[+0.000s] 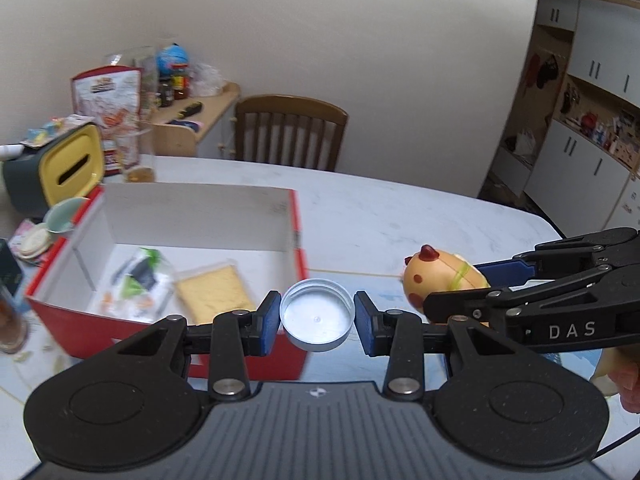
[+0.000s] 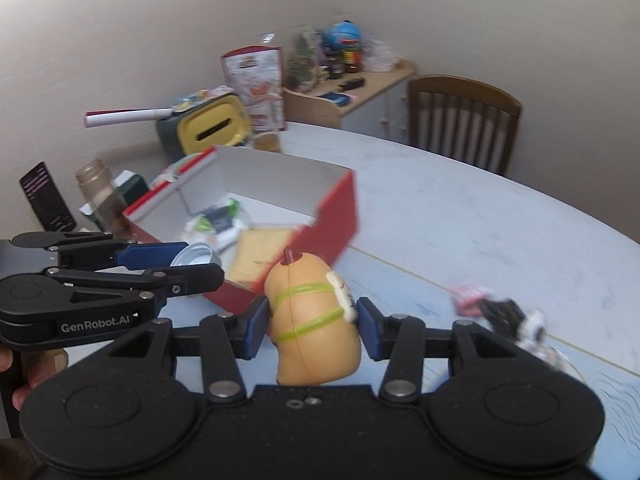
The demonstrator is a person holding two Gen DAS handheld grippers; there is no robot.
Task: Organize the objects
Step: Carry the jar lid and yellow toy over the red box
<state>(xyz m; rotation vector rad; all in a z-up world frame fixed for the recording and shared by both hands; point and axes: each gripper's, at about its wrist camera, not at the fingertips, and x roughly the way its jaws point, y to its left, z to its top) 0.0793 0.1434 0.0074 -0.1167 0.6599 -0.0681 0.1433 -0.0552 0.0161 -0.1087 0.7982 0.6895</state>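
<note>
Holding a white jar lid [image 1: 317, 319] between its blue pads, the left gripper [image 1: 317, 318] is hovering just above the near right corner of the red cardboard box [image 1: 248, 354]; the lid's hollow side is facing the camera, and the jaws are standing at middling width, closed against its rim.

Gripping a tan plastic toy figure [image 2: 313, 320] with green bands, the right gripper [image 2: 312, 326] is hanging beside the same box corner, jaws pressing the figure's flanks. In the left wrist view the figure [image 1: 436, 280] is showing a red knob on top and red spots.

Lying inside the box: a yellow sponge-like slab [image 1: 214, 294] and a clear packet with green and black printing [image 1: 138, 280], both on the white floor.

Sitting beyond the box on the pale oval table [image 1: 400, 216]: a yellow-lidded dark green tissue holder [image 1: 60, 164], a red-and-white snack bag [image 1: 110, 108], a pale green cup [image 1: 62, 214], and a brown-tinted jar [image 2: 98, 196]. A blurred pink, black and white cluster [image 2: 500, 316] is lying on the table right of the right gripper; its identity cannot be told.

Standing behind the table: a wooden chair [image 1: 290, 132], a low wooden side cabinet [image 1: 200, 120] carrying a small globe [image 1: 173, 58] and bottles, and white wall cupboards [image 1: 592, 120].
</note>
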